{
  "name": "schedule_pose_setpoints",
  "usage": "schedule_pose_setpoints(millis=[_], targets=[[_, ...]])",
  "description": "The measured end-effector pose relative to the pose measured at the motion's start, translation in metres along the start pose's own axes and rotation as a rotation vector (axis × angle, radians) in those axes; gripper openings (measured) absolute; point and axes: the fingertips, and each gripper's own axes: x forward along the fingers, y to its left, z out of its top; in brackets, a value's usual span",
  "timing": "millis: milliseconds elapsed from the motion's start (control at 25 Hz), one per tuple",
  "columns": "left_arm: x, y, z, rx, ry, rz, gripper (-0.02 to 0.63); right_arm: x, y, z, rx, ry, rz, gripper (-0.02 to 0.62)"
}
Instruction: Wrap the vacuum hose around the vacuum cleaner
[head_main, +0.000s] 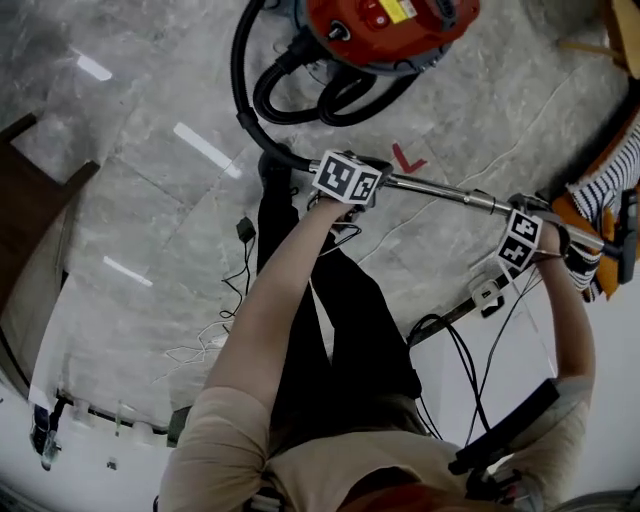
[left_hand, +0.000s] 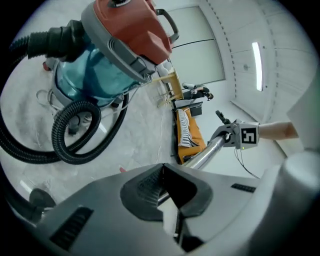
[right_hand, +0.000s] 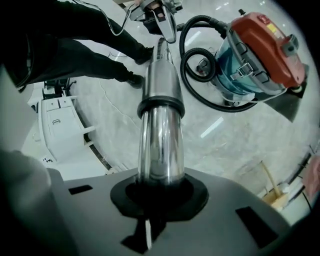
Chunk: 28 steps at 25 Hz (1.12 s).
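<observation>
The vacuum hose (head_main: 237, 80) lies looped on the floor (head_main: 150, 200) against the vacuum cleaner (head_main: 385, 25) at 12 o'clock in the head view. It joins the metal wand (head_main: 440, 190). The left gripper (left_hand: 162, 187) is clamped on the wand's hose end. The right gripper (right_hand: 155, 200) is clamped around the wand toward 3 o'clock.

There is one vacuum cleaner (head_main: 385, 25) with one black hose (head_main: 240, 95). There is one shiny metal pipe (head_main: 440, 190). There are two grippers, the left gripper (left_hand: 164, 190) and the right gripper (right_hand: 159, 195).

Grey marbled floor (head_main: 130, 210) carries the vacuum cleaner (head_main: 385, 30) (red lid), its black hose (head_main: 285, 115) looped beside it, thin cables (head_main: 246, 262)
</observation>
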Motion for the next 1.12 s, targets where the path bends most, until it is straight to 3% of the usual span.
schedule_pose_setpoints(millis=[320, 520, 680, 760, 880, 1000, 1120], targets=[[-0.063, 0.049, 0.029, 0.07, 0.028, 0.115, 0.005, -0.003, -0.094, 0.051, -0.061, -0.028, -0.064, 0.04], [-0.072, 0.077, 0.046, 0.042, -0.075, 0.214, 0.005, 0.056, -0.147, 0.072, -0.148, -0.048, -0.048, 0.041], [-0.059, 0.086, 0.062, 0.087, -0.11, 0.391, 0.005, 0.097, -0.179, 0.072, -0.205, -0.098, -0.032, 0.041], [-0.044, 0.089, 0.061, 0.144, -0.069, 0.497, 0.005, 0.112, -0.189, 0.074, -0.223, -0.137, -0.02, 0.041], [-0.021, 0.087, 0.075, 0.303, -0.018, 0.623, 0.005, 0.13, -0.212, 0.084, -0.231, -0.181, -0.023, 0.041], [-0.005, 0.055, 0.112, 0.486, -0.062, 0.64, 0.005, 0.15, -0.223, 0.102, -0.244, -0.208, -0.009, 0.041], [-0.002, 0.038, 0.147, 0.616, -0.116, 0.692, 0.005, 0.173, -0.223, 0.118, -0.267, -0.223, 0.015, 0.041]])
